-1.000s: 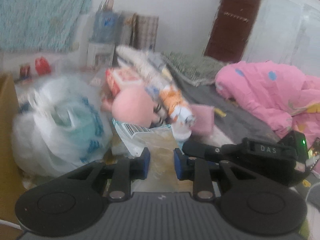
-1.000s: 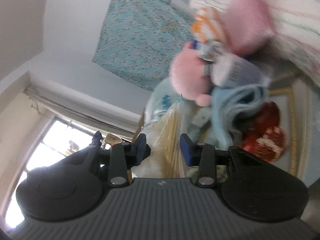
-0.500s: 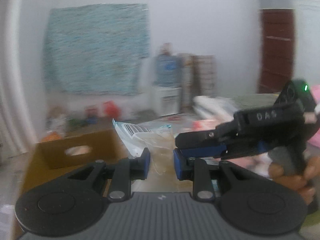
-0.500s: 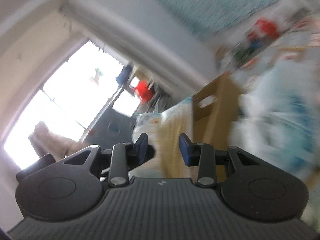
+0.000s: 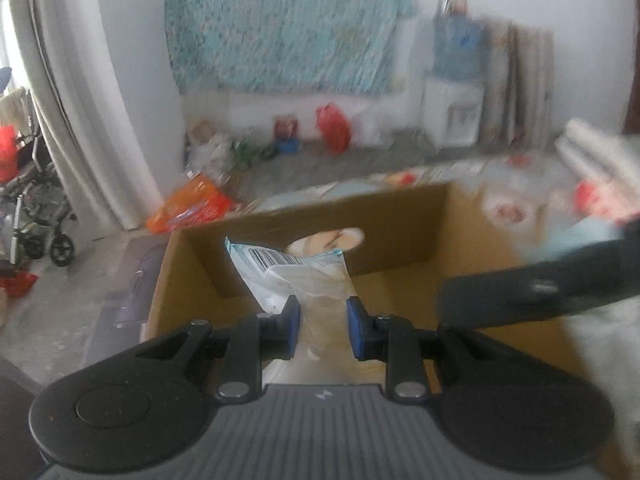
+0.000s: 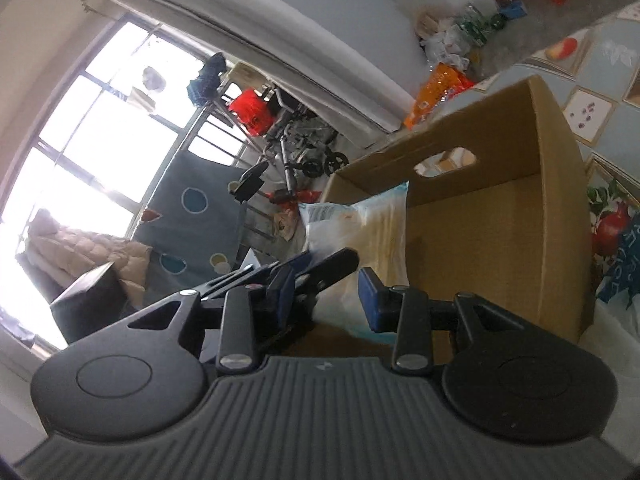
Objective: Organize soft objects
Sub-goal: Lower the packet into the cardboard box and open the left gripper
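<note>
The right gripper (image 6: 326, 294) holds a soft clear plastic bag (image 6: 362, 232) between its two blue pads. The bag is see-through, with something pale yellow inside. The other gripper, the left gripper (image 6: 304, 270), comes in from the left and sits just beside the bag too. Behind the bag is an open cardboard box (image 6: 556, 184) with an oval hole (image 6: 446, 162) in its far wall. The bag hangs at the box's near left corner. Farther back there is a bright window (image 6: 92, 128), a stroller (image 6: 304, 148) and an orange packet (image 6: 438, 90) on the floor.
</note>
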Tool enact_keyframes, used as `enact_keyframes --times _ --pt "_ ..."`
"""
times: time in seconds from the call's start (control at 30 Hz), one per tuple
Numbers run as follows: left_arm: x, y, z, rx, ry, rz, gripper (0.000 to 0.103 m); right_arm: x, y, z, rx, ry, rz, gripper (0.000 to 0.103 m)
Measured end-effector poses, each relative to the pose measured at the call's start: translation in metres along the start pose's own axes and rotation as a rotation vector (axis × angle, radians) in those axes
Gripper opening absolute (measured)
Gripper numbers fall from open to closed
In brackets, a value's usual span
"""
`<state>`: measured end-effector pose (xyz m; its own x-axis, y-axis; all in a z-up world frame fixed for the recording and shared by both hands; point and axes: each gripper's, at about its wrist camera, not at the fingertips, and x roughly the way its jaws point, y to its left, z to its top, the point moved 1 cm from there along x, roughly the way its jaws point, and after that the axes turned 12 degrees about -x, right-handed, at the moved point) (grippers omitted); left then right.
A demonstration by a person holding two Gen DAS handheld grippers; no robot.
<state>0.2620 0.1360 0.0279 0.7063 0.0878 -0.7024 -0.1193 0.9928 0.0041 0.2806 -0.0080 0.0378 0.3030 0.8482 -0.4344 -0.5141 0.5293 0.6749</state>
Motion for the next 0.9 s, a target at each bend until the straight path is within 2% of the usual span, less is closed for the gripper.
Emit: enact_keyframes --times 0.1,0.27,0.4,0.53,0.63,0.67,0.8,0.9 --pt "0.025 0.012 0.0 0.041 0.021 0.078 0.026 0.007 -0.015 0.0 0.024 0.007 -0.005 0.035" --pt "0.057 0.022 0.005 0.03 0.07 0.099 0.026 0.008 -0.034 -0.001 0.045 0.006 -0.007 0.035" --pt "0.074 0.017 0.003 0.085 0.07 0.162 0.027 0.001 -0.041 -0.005 0.047 0.0 -0.004 0.035" --pt "0.08 0.018 0.004 0.092 0.069 0.202 0.032 -0.008 -0.041 -0.006 0.038 -0.008 -0.007 0.035" --pt "0.072 0.022 0.007 0.068 0.055 0.222 0.048 -0.014 -0.042 -0.009 0.04 -0.007 -0.006 0.035" --pt "0.067 0.024 0.008 0.066 0.039 0.223 0.051 -0.013 -0.043 -0.008 0.04 -0.007 -0.005 0.035" --pt "0.046 0.028 0.013 0.063 -0.019 0.228 0.051 -0.019 -0.044 -0.01 0.038 -0.013 -0.002 0.035" --pt "0.026 0.031 0.015 0.022 -0.042 0.216 0.051 -0.024 -0.042 -0.011 0.035 -0.026 0.006 0.035"
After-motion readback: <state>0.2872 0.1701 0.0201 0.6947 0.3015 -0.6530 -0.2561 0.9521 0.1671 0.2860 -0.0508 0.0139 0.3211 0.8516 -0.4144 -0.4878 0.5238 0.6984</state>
